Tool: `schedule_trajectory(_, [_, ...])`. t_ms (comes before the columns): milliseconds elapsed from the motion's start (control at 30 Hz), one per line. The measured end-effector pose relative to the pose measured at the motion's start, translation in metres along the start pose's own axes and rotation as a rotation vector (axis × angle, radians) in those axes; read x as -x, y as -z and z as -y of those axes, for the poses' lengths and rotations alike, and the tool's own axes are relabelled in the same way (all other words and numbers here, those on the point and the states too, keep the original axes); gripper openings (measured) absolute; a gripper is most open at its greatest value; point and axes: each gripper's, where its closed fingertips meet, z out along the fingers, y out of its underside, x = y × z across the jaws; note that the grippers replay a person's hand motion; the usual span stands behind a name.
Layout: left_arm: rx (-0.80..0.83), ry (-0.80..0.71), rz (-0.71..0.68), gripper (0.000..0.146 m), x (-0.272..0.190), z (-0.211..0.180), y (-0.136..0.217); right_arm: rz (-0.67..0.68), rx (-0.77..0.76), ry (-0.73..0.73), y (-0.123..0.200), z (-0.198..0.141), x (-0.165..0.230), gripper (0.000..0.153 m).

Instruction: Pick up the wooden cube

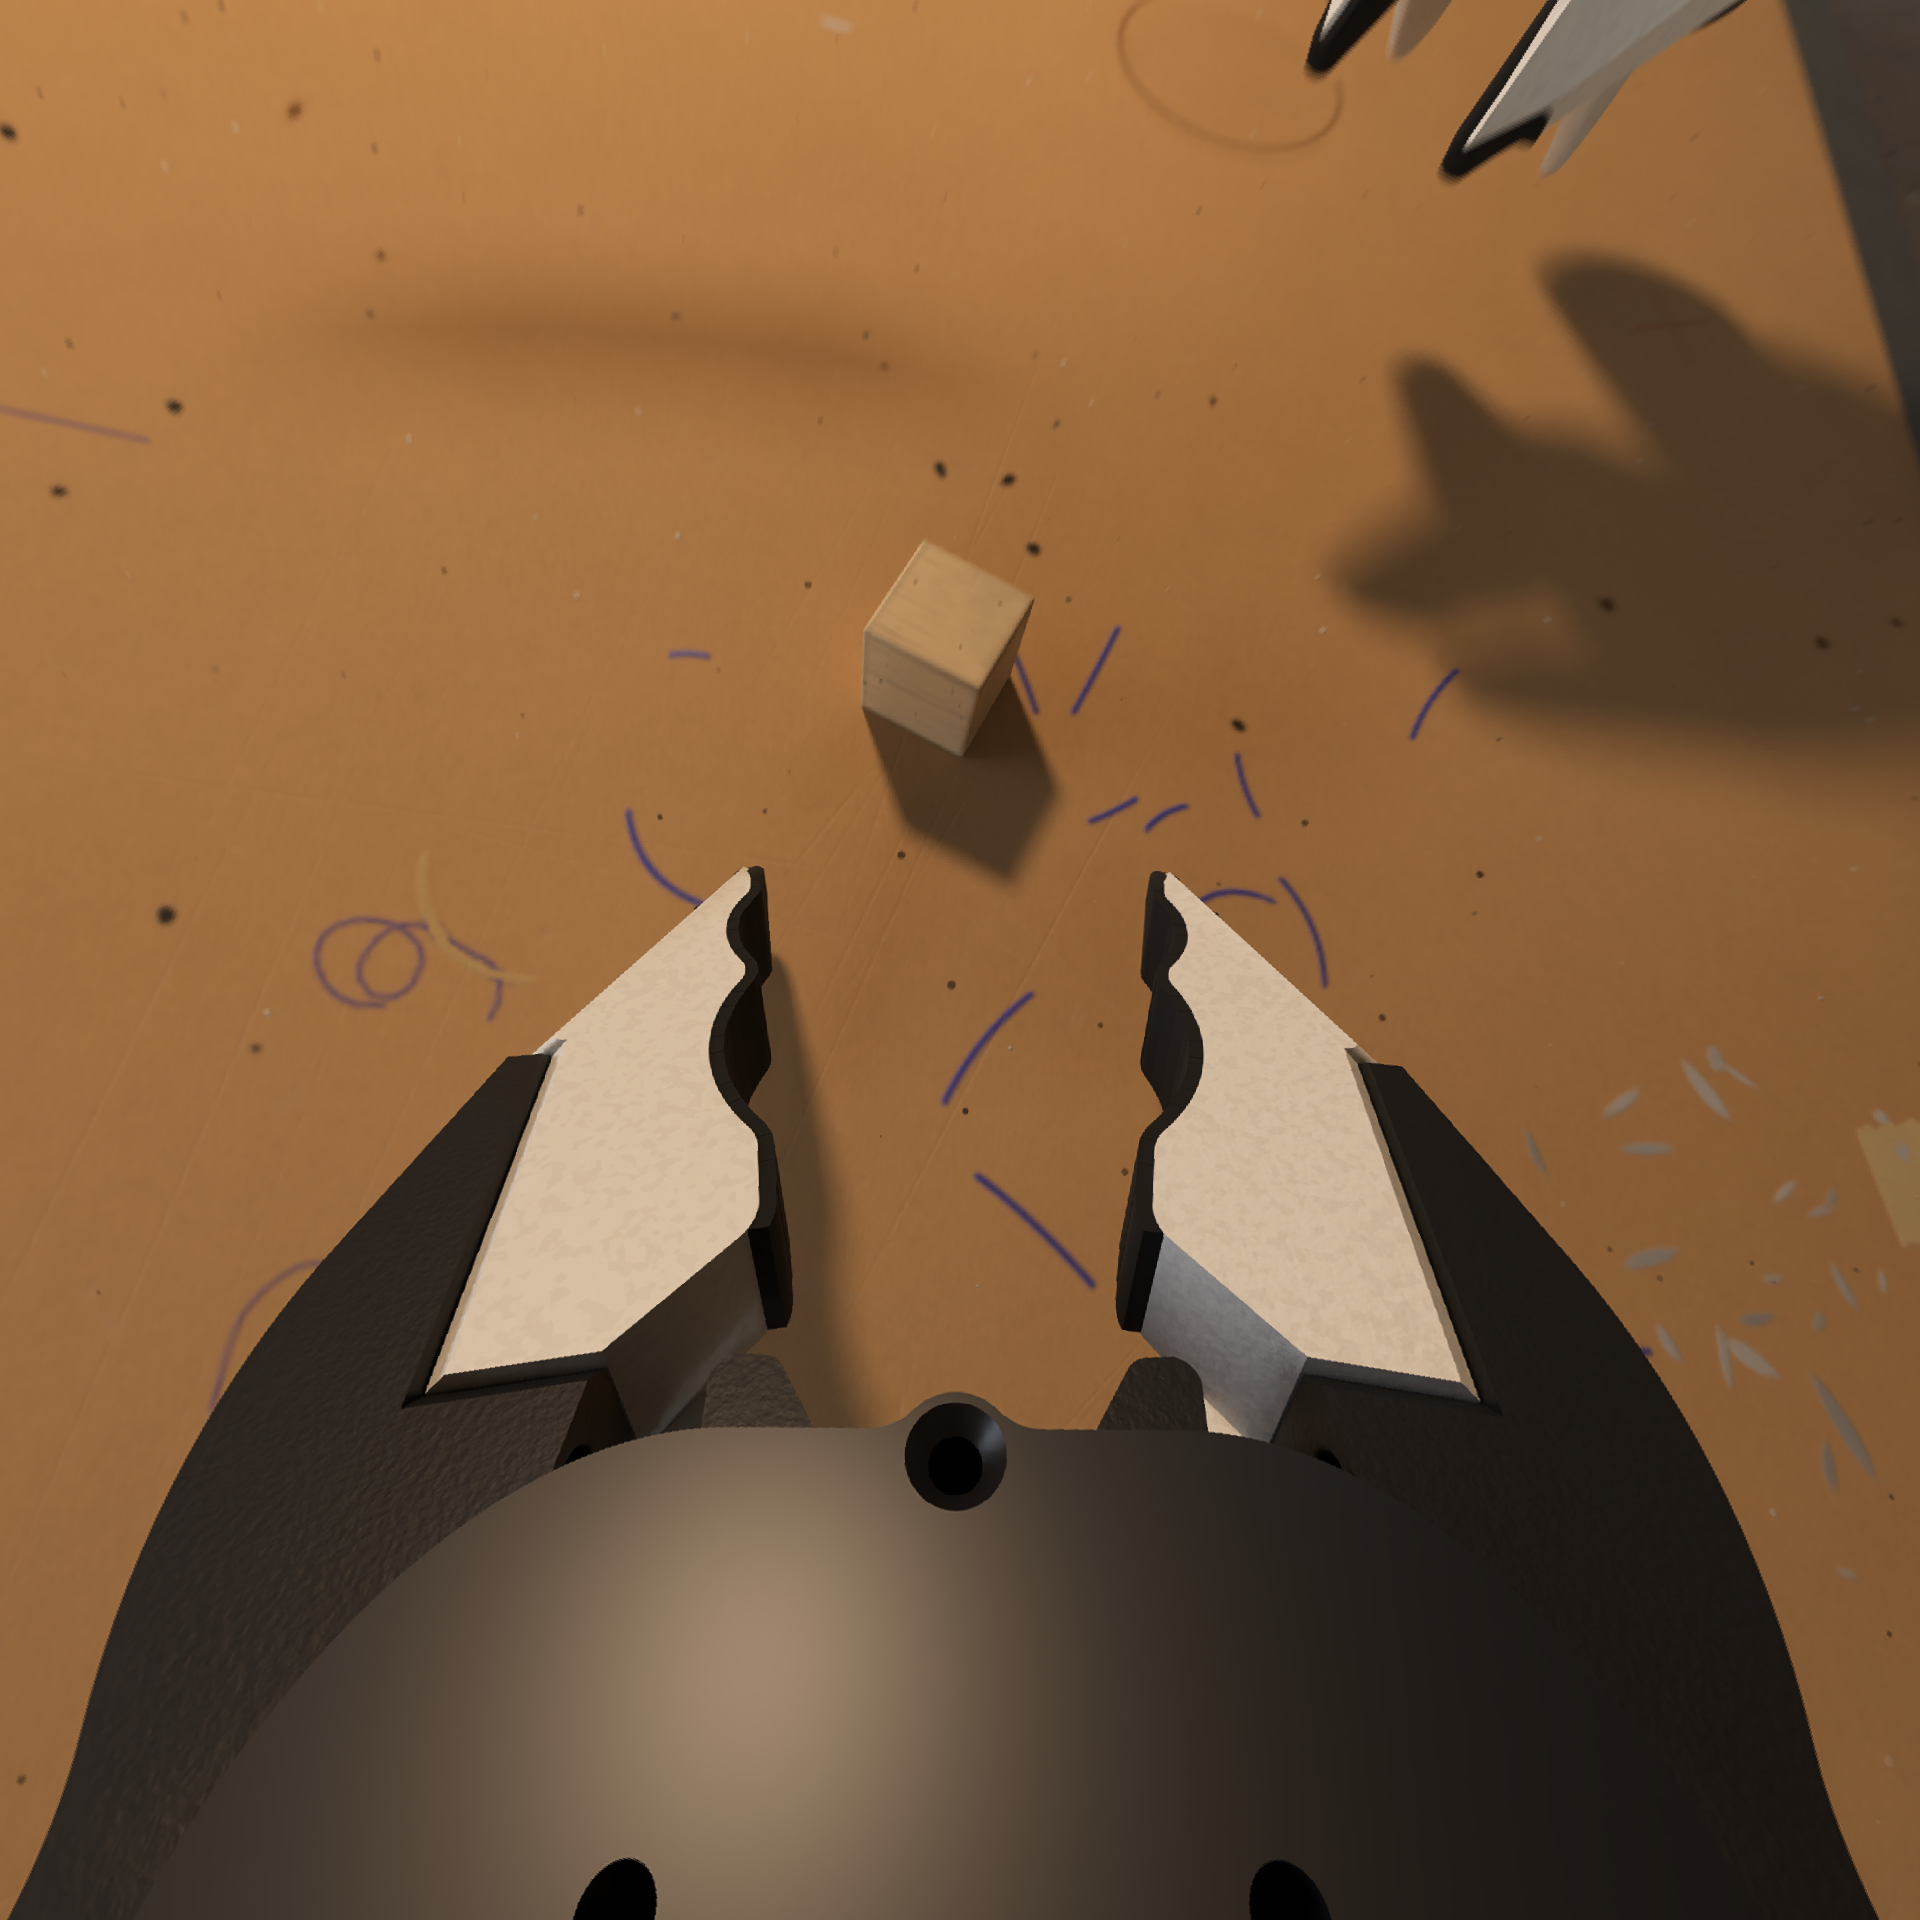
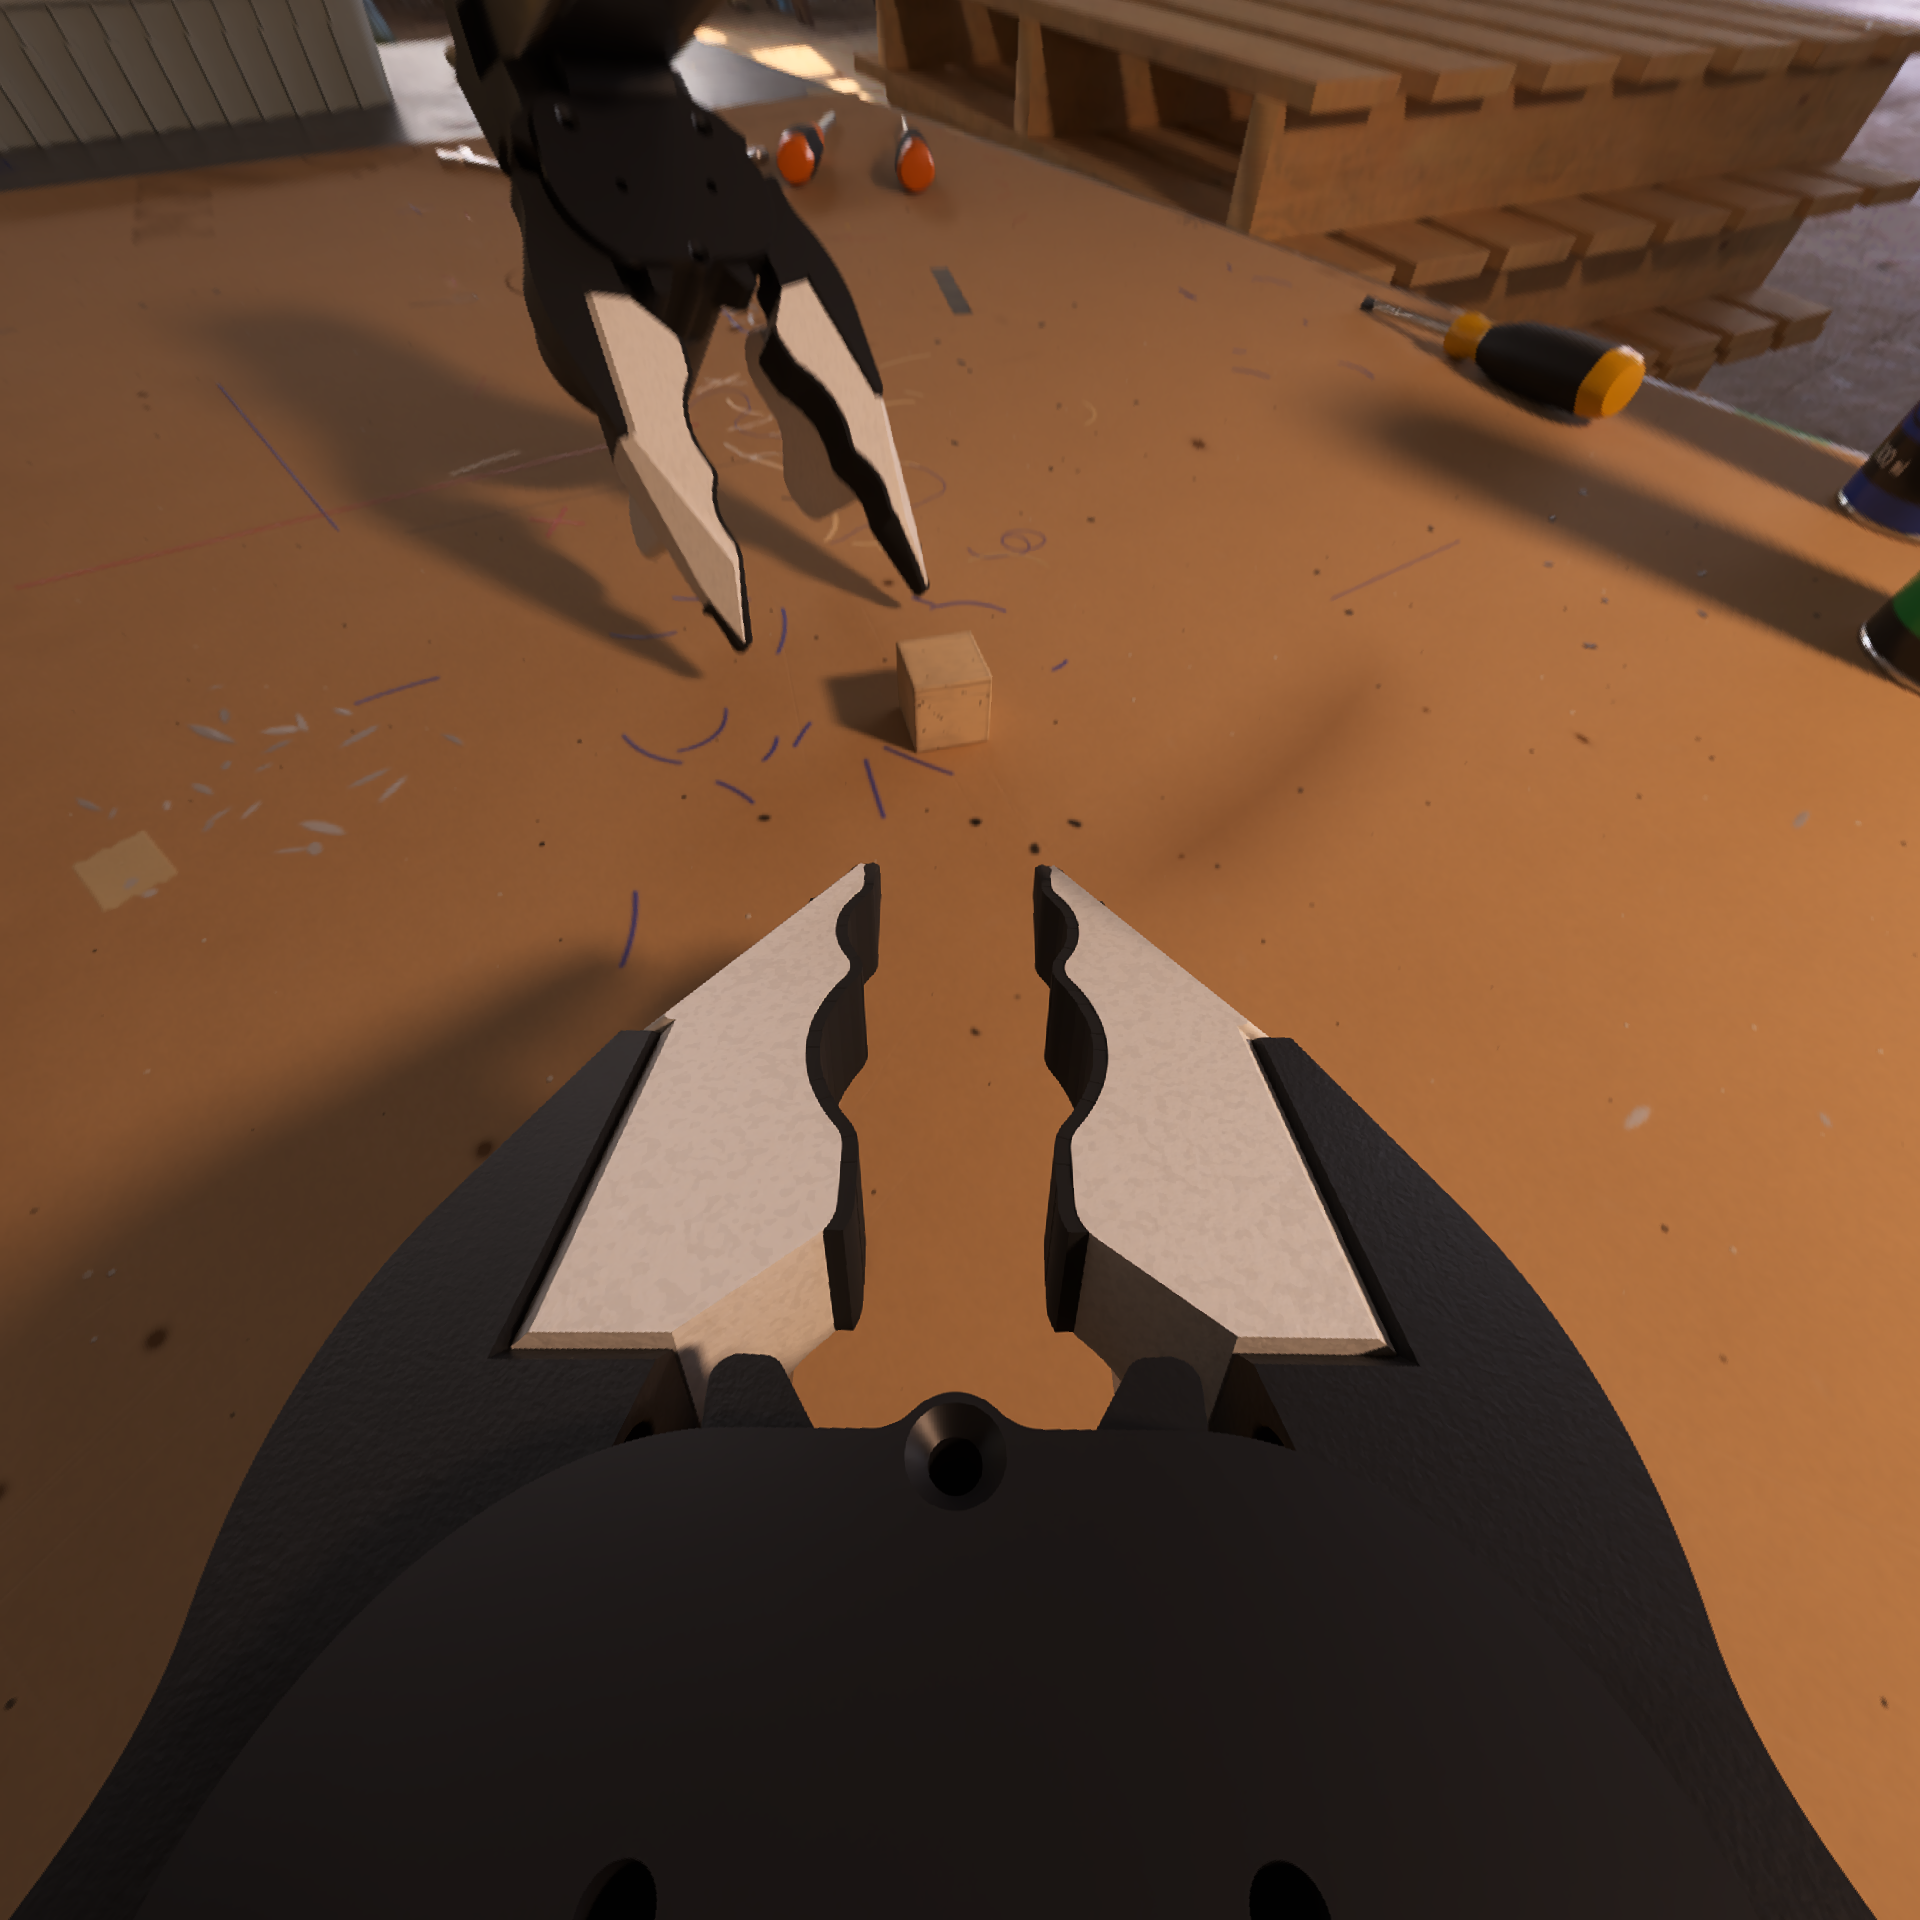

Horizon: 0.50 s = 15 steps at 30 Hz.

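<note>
1. Two grippers are near the wooden cube [image 1: 945, 649], and neither touches it, so I judge the pick-up not yet begun: approach, closing and lift all remain.
2. Left gripper [image 1: 956, 873]: its jaws stand apart with nothing between them. In its own view the cube lies ahead of the fingertips, roughly on the line between them, with bare tabletop [image 1: 416, 571] in between. Seen from the right wrist view, this gripper [image 2: 831, 613] points steeply down with its tips just above the surface, close beside the cube [image 2: 943, 691] on its far left side.
3. Right gripper [image 2: 956, 868]: also released and empty, its gap narrower than the left one's. The cube sits ahead of it, close to its centre line but farther off. In the left wrist view only its fingertips [image 1: 1455, 161] show, at the top right.
4. The cube rests flat on the orange-brown, pen-marked tabletop, alone, casting a short shadow. It is a small, pale block with faint grain lines and sharp edges, turned so that one corner faces the left gripper.
5. Farther right on the table lie a black-and-yellow screwdriver [image 2: 1538, 364] and two cans [image 2: 1886, 478], well apart from the cube.
</note>
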Motion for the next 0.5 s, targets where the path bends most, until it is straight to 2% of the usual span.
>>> schedule_trajectory(167, [0.042, -0.013, -0.035, 0.074, 0.003, 0.002, -0.011, 0.055, -0.095, -0.073, -0.007, 0.011, -0.002, 0.029])
schedule_trajectory(233, [0.049, -0.035, -0.06, 0.071, 0.007, 0.007, -0.016, 0.039, -0.124, -0.092, -0.006, 0.013, -0.007, 0.029])
schedule_trajectory(367, [0.036, -0.007, -0.144, 0.063, 0.01, 0.013, -0.019, -0.143, -0.184, -0.068, 0.024, 0.018, -0.04, 0.028])
schedule_trajectory(500, [0.046, -0.046, -0.171, 0.057, 0.007, 0.013, -0.021, -0.356, -0.139, -0.1, 0.07, -0.004, -0.087, 0.029])
